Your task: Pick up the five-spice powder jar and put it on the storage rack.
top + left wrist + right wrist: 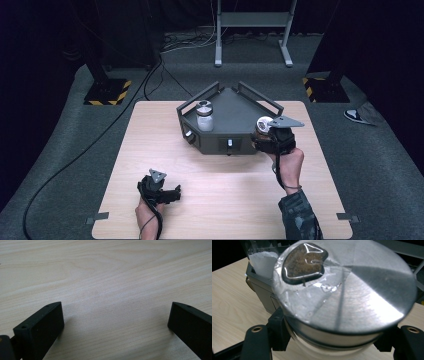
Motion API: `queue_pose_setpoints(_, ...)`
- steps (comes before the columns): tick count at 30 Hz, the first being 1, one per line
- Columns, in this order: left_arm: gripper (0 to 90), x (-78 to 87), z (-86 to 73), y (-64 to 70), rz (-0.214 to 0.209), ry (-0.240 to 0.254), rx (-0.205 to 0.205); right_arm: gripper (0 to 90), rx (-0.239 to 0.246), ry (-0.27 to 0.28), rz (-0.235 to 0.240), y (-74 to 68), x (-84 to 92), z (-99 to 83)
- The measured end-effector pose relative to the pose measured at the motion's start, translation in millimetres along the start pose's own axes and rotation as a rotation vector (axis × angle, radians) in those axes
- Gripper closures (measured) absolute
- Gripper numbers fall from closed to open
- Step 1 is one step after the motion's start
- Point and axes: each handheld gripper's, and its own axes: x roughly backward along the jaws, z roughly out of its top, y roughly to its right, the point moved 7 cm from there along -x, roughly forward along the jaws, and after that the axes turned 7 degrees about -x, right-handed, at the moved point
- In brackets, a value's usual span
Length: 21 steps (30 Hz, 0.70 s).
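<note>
1. Two hand-held tongs are at work over a pale wooden table (165, 150); a dark grey angular metal tray with raised rail handles (235, 107) stands on its far half.
2. Right tongs (266, 134): closed on a clear glass jar with a flat brushed-metal lid (352, 292). In the right gripper view the black jaws press on the jar's body from both sides, just under the lid.
3. In the high view the held jar (263, 125) sits at the tray's near right corner. Whether its base touches the tray or hangs clear cannot be told.
4. A brownish patch shows through a clear area at the left of the lid in the right gripper view; what it is cannot be told.
5. Second clear glass jar with white contents and a metal lid (204, 116): upright in the left part of the tray, well apart from the held jar.
6. Left tongs (169, 194): open, jaws wide apart, nothing between them. They sit low over the near left part of the table, well apart from the tray.
</note>
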Motion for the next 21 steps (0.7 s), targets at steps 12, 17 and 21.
queue_pose_setpoints(12, 0.2, 0.0, 0.0, -0.1, 0.0, 0.0, 0.0, 30.2, 0.011, 0.0, -0.006, 1.4, -1.0, 11.5)
queue_pose_setpoints(17, 0.2, 0.0, 0.0, -0.1, 0.0, 0.0, 0.0, 30.2, 0.01, 0.001, -0.007, 2.4, -2.0, 15.7)
queue_pose_setpoints(21, 0.2, 0.0, 0.0, -0.1, 0.0, 0.0, 0.0, 30.2, 0.01, -0.001, -0.008, 3.9, -3.9, 19.4)
